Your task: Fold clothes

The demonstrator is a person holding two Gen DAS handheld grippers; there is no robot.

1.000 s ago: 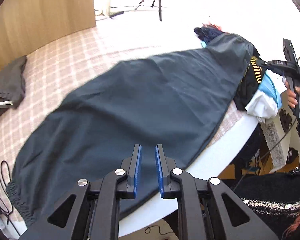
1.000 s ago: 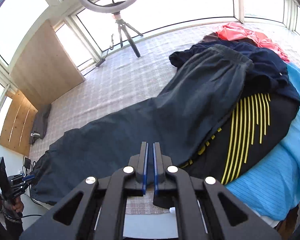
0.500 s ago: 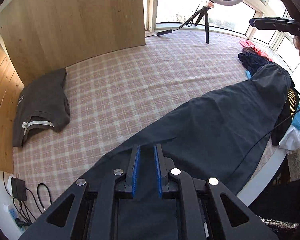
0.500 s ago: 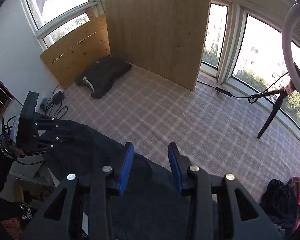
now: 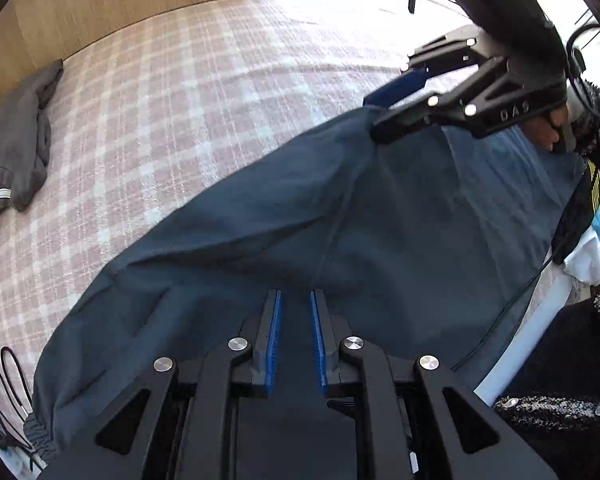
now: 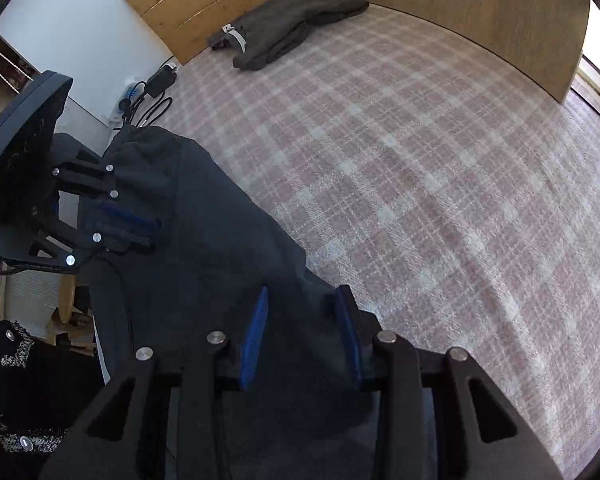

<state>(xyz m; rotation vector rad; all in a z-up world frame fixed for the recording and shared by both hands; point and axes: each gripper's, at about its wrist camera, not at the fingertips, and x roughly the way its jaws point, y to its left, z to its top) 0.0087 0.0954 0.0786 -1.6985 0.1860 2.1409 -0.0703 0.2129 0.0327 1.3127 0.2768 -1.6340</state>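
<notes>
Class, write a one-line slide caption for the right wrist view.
Open right gripper over dark trousers on a checked bedcover; left gripper at their far end.

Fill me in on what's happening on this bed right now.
A person is folding clothes with a handheld tool in each hand. Long dark blue trousers lie spread along the near edge of the plaid bed cover. Both the left tool and the right tool hover over the fabric with jaws open, gripping nothing. A folded grey garment sits by the wooden headboard.

right gripper (image 6: 303, 334) now spread wide, swung over dark trousers (image 5: 340, 240)
</notes>
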